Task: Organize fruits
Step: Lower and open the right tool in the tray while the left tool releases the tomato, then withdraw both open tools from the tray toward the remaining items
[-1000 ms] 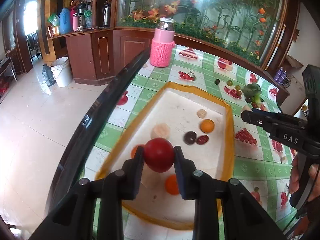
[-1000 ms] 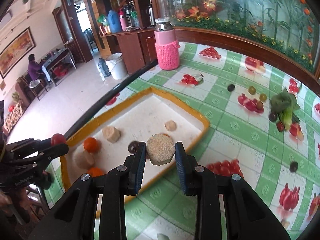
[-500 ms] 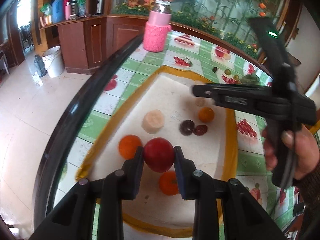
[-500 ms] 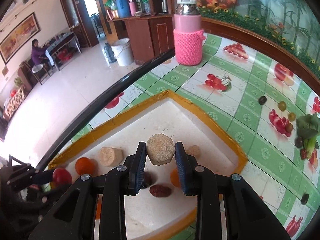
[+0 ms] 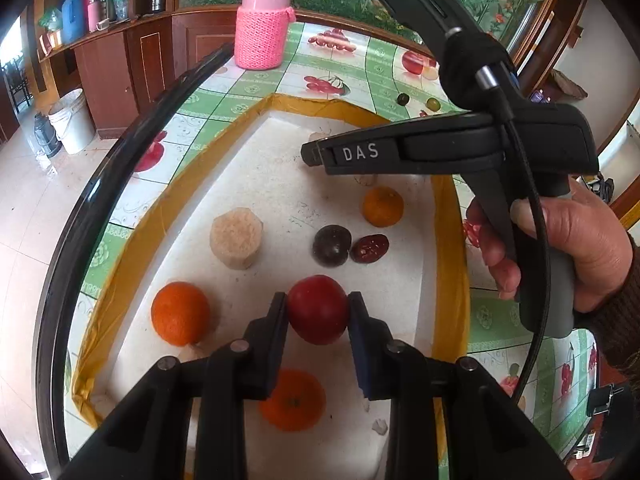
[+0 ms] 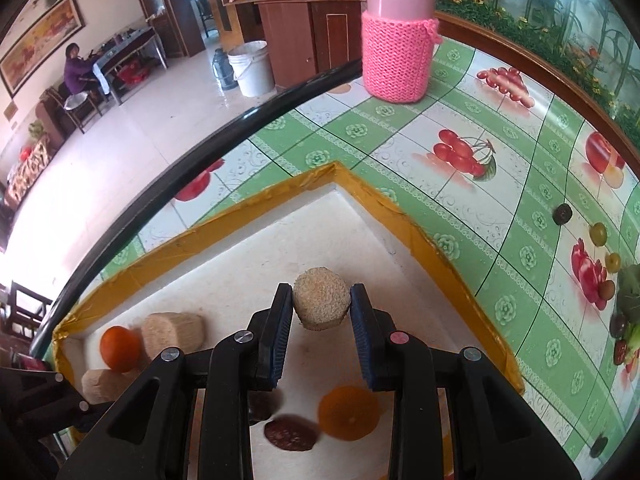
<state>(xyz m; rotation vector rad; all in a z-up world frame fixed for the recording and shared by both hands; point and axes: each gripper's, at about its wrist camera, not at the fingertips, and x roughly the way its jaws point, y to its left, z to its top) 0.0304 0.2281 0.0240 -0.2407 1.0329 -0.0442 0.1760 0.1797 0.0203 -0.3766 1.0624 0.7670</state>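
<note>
Your left gripper [image 5: 318, 308] is clamped on a round, smooth red fruit [image 5: 317, 309], held at its widest part between the two pads, just above the white foam tray with yellow taped rim [image 5: 256, 120]. Your right gripper [image 6: 320, 306] is pressed on a beige, rough cylinder-shaped fruit piece [image 6: 321, 302], taken by its curved sides, also over this tray and nearer to its far corner.

The red fruit looks firm but its skin is glossy, so I think it can slip or turn if you relax the squeeze; keep the hold across the middle. The beige piece seems light and grainy, probably easy to hold, but maybe it crumbles under hard pressure.

Inside the tray, below the red fruit, you have two orange round mandarins [image 5: 181, 313] [image 5: 292, 399], and one more [image 5: 382, 206] lies further in. Between them stand another beige piece [image 5: 236, 237], a dark purple round fruit [image 5: 331, 246] and a wrinkled dark red date [image 5: 369, 248] touching it. Behind the tray, on the green fruit-printed tablecloth [image 6: 460, 112], stands a pink jar in a knitted sleeve [image 6: 398, 46]
</note>
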